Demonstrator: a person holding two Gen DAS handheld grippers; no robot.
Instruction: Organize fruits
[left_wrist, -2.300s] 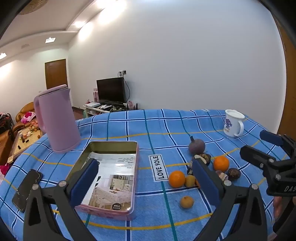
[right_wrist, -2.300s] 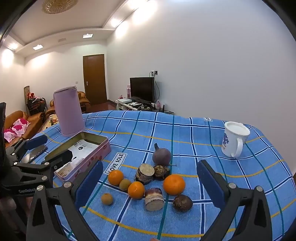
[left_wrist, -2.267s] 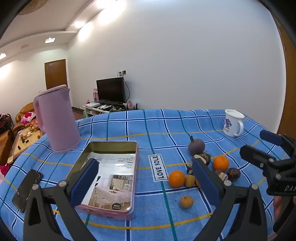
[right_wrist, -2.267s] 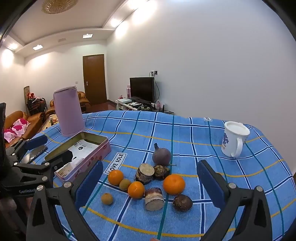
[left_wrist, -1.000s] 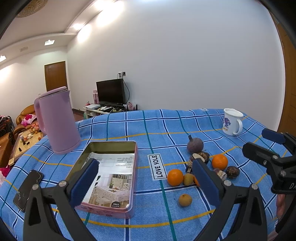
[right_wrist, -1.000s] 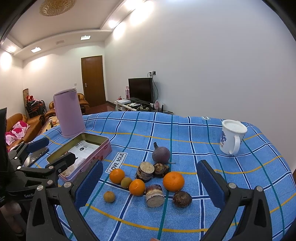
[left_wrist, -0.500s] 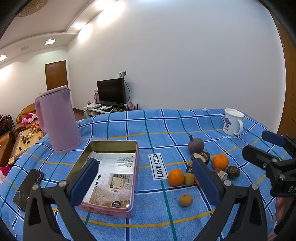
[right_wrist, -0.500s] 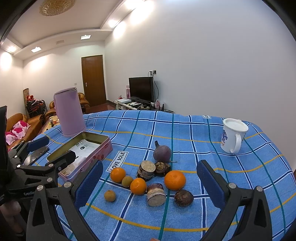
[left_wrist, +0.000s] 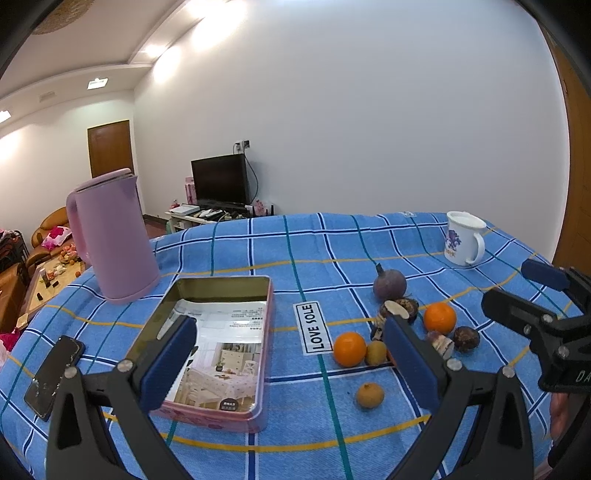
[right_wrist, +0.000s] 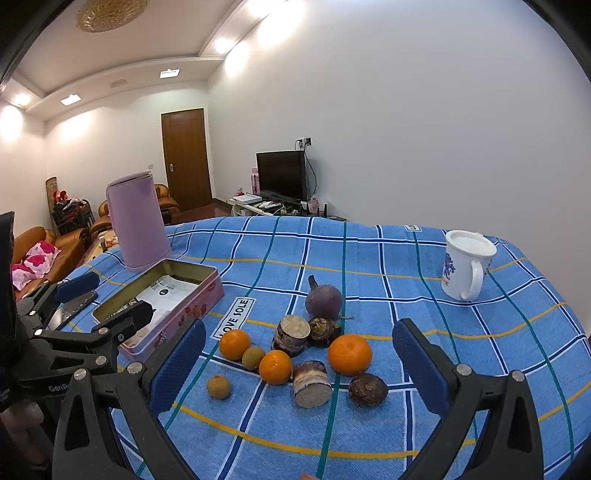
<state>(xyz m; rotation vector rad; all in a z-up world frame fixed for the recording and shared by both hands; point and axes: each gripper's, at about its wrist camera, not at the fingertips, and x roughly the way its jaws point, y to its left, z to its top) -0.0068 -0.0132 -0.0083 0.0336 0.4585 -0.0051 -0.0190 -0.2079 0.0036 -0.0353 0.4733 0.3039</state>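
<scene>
Near the left edge of the surface (left_wrist: 229, 240), which is covered by a blue checked cloth with yellow and teal lines, a dark phone (left_wrist: 54, 371) lies flat. Behind it, toward the far left corner, stands a tall pink kettle (left_wrist: 110, 236). Just right of the kettle sits an open rectangular pink tin (left_wrist: 218, 343) with a printed leaflet lying inside. The left gripper (left_wrist: 291, 362) hovers above the near edge with its blue-padded fingers (left_wrist: 168, 363) spread wide, holding nothing. A white label reading LOVE SOLE (left_wrist: 314, 326) lies on the cloth between the tin and the fruit.

The fruit is clustered right of the middle, toward the near edge. A small brownish round fruit (right_wrist: 218, 386) sits alone at the front left. Behind it are an orange (right_wrist: 234, 344), a small greenish-brown fruit (right_wrist: 252, 357) touching it, and a second orange (right_wrist: 275, 367). Two cut brown-skinned chunks with pale faces (right_wrist: 291, 335) (right_wrist: 312, 383) stand nearby, with a dark rough-shelled fruit (right_wrist: 324, 330) and a round purple fruit with a stalk (right_wrist: 323, 299) behind. A larger orange (right_wrist: 349, 354) and a dark wrinkled round fruit (right_wrist: 368, 389) close the cluster at the right.

The right gripper (right_wrist: 299, 363) hovers over the near edge, its fingers (right_wrist: 419, 365) wide apart and empty. A white mug (right_wrist: 464, 269) with a purple print stands toward the far right corner.
</scene>
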